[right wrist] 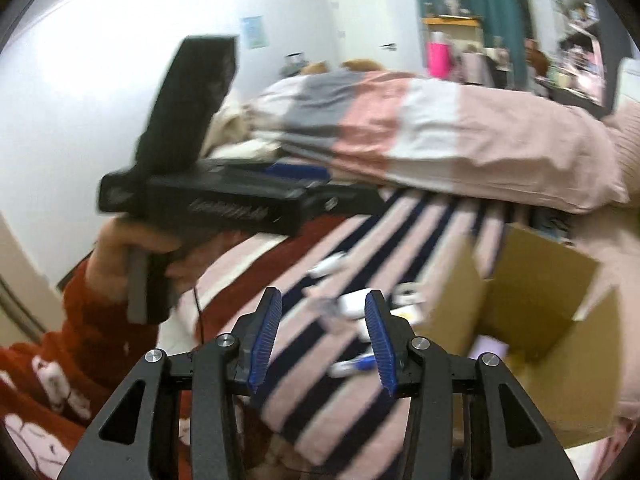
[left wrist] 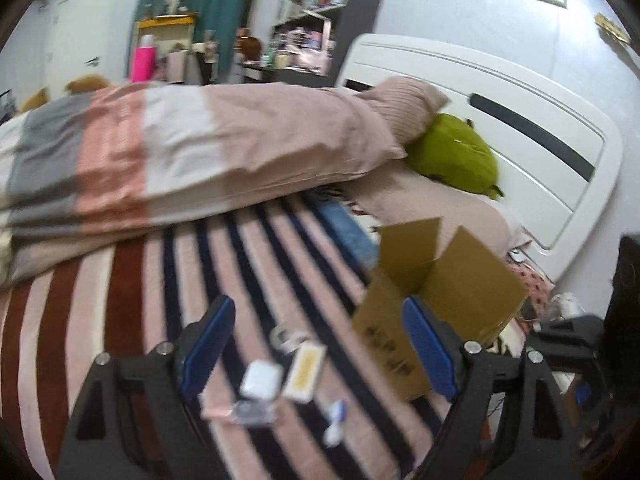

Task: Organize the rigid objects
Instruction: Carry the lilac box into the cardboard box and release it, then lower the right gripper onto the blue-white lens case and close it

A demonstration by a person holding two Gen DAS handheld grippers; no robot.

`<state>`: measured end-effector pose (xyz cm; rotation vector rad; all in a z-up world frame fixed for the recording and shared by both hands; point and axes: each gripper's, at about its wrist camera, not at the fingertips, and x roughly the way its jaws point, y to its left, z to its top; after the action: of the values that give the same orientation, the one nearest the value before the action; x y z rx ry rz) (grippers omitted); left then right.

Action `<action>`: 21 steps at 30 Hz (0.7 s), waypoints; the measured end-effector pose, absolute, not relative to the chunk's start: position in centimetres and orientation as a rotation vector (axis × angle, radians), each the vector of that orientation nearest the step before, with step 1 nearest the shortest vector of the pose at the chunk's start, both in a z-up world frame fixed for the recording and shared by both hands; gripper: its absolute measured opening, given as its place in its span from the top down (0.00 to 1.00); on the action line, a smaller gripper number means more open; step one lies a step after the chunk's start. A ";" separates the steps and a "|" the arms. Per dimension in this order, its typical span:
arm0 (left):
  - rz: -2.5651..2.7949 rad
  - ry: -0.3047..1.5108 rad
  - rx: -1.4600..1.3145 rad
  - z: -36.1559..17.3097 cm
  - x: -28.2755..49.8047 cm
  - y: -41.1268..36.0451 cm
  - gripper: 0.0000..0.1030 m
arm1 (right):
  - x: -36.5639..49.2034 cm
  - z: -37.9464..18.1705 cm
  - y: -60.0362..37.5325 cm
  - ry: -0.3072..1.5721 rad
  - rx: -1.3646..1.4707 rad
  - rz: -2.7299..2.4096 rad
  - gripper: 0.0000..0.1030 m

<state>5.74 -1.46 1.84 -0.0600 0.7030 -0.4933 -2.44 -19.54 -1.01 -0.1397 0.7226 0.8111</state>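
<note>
While our left gripper (left wrist: 316, 344) gapes empty over small boxes, only the right view shows our half-spread right gripper (right wrist: 324, 326) and the cardboard box's (right wrist: 560, 280) hollow.

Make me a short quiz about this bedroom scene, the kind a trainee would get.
1. True or false: the open brown cardboard box stands on the striped pink, white and navy blanket.
2. What lies nearest the small white rounded case: (a) the flat white and yellow packet, (b) the green plush toy, (c) the pink bottle?
3. Is anything held between the blue pads of the right gripper?

Key: 1 true; 2 a; 3 no, its jaws are empty.
</note>
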 end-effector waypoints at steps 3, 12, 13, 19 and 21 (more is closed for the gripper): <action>-0.461 0.714 -0.083 -0.3 4.5 1.5 0.19 | -3.4 -4.5 -17.2 0.768 -0.133 0.818 0.62; -0.417 0.764 -0.121 -6.3 0.9 6.0 0.19 | -1.8 -15.5 -15.7 0.886 -0.120 0.536 0.61; -0.414 0.770 -0.123 -6.8 0.7 6.3 0.19 | -1.5 -16.0 -15.7 0.893 -0.113 0.523 0.61; -0.406 0.790 -0.165 -8.3 -0.3 7.7 0.19 | 0.5 -17.4 -15.4 0.884 -0.095 0.537 0.61; -0.404 0.788 -0.167 -8.4 -0.5 7.9 0.19 | 0.6 -17.5 -15.3 0.880 -0.107 0.543 0.62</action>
<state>-0.49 7.89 -8.40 -0.1670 0.7876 -0.4042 0.60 -15.29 -17.52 -0.1067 0.8803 0.5427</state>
